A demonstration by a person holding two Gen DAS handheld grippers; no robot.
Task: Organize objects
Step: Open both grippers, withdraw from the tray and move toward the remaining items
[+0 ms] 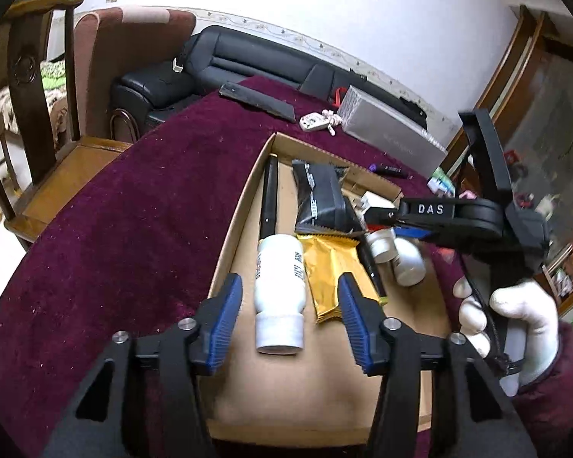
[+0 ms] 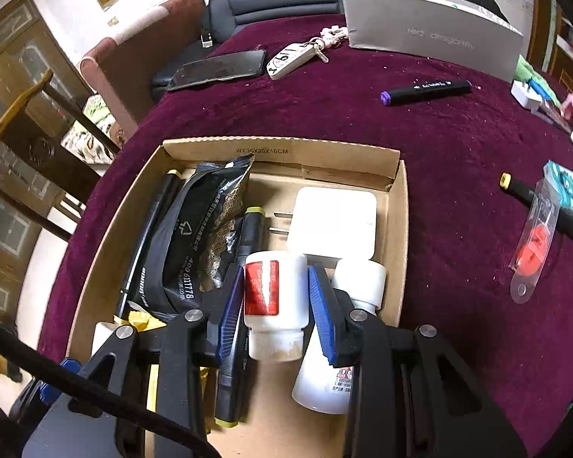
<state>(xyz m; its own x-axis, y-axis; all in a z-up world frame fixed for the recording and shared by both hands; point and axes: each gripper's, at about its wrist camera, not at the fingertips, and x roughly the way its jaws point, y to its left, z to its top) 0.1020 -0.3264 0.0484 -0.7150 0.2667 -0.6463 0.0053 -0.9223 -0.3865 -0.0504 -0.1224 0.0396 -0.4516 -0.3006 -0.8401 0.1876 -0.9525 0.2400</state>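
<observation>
The small white bottle with the red label (image 2: 275,301) hangs over the cardboard box (image 2: 397,206), pinched between the right gripper (image 2: 275,305)'s blue pads. If it's let go from there it could land on the other white bottle (image 2: 340,347) lying just beside it, or on the marker (image 2: 237,328), and roll. The left gripper (image 1: 290,320) stands apart around the tall white bottle (image 1: 280,290) lying in the box, pads clear of it; pulling back carelessly could nudge it against the gold packet (image 1: 332,278).
</observation>
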